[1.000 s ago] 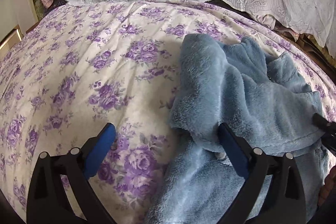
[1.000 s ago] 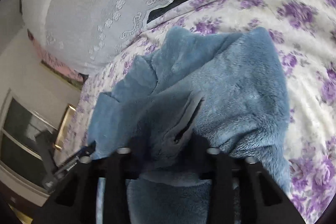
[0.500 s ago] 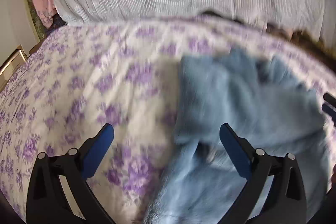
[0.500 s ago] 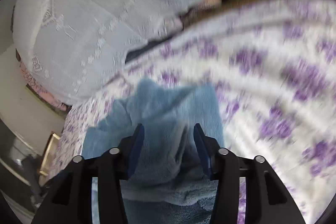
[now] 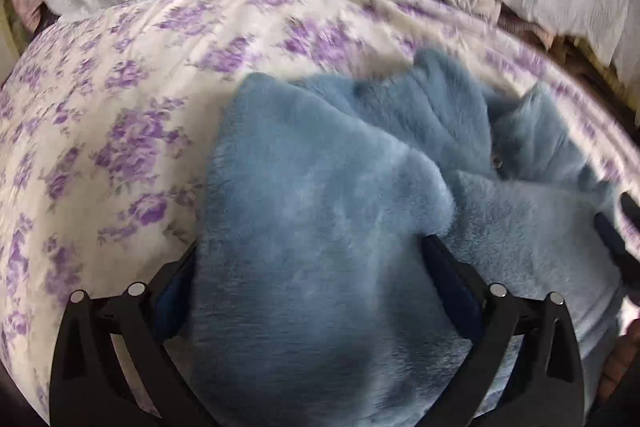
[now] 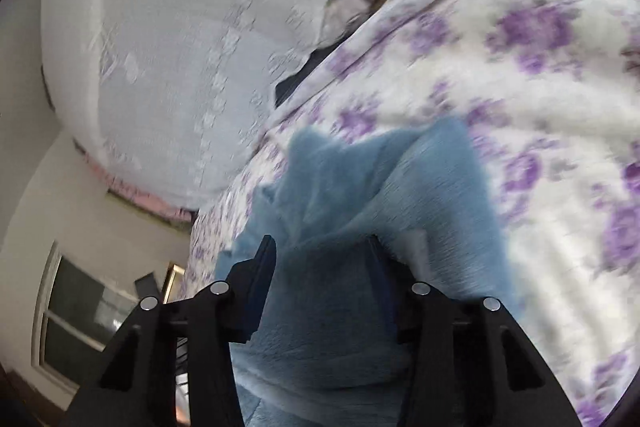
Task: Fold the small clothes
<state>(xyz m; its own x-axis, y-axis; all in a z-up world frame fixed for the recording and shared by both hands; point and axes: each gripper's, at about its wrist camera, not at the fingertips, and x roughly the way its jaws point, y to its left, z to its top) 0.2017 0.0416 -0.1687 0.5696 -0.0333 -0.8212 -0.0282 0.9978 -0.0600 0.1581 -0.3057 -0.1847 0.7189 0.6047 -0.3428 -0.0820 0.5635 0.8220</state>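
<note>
Left gripper (image 5: 308, 267): fingers wide, blue fleece garment (image 5: 320, 195) bunched between them at 6 o'clock on the floral bedspread (image 5: 120, 107). Right gripper (image 6: 320, 263): fingers narrower, fleece between them; grip can't be confirmed. Soft, light, floppy; best taken at hems or corners.

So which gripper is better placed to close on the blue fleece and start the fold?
Probably the left gripper: the blue fleece garment fills its wide-open jaws. The right gripper straddles only a narrower ridge of fabric.
</note>
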